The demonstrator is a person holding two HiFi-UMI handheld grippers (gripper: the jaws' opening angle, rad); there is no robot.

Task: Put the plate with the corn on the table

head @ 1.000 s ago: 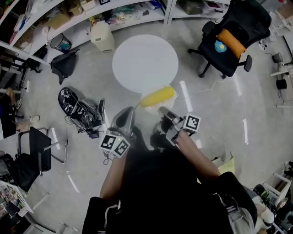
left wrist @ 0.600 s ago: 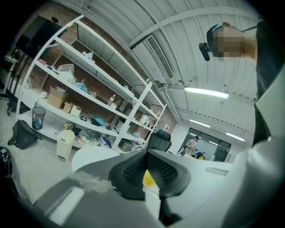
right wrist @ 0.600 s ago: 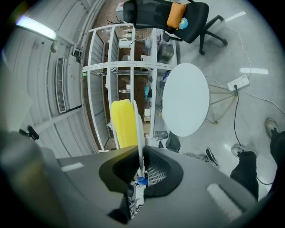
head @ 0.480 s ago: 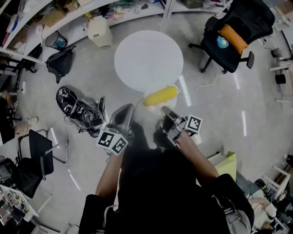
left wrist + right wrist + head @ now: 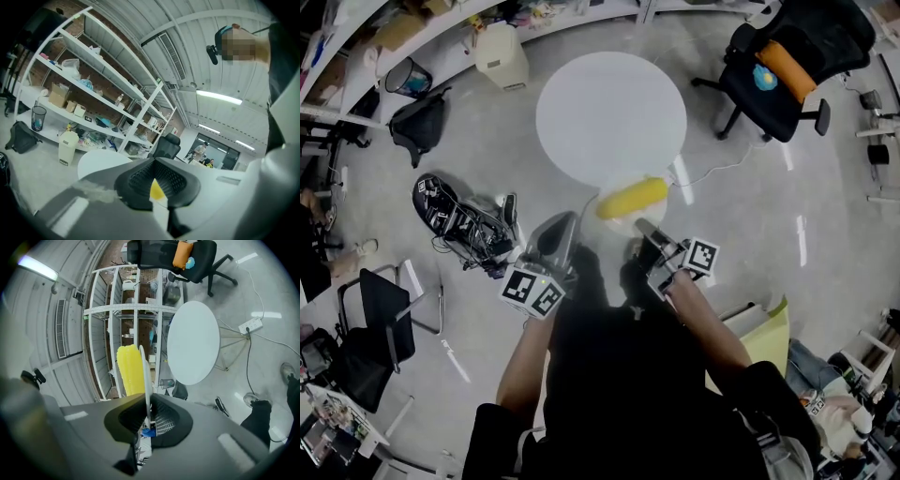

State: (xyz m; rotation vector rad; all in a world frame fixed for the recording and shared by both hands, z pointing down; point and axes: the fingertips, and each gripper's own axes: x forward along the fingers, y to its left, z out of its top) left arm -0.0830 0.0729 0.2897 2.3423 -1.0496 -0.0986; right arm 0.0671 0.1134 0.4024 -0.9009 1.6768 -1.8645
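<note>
— Plate position?
— The plate [image 5: 622, 223], with corn [image 5: 632, 198] on it, is held between both grippers beside the table [image 5: 609, 112].
— Jaws?
— The left gripper [image 5: 569, 221] and right gripper [image 5: 641, 226] are clamped on opposite rims.

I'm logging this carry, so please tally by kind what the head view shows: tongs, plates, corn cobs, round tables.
tongs: 2 (left tongs, right tongs)
plate: 1
corn cob: 1
round white table: 1
Total: 5
</note>
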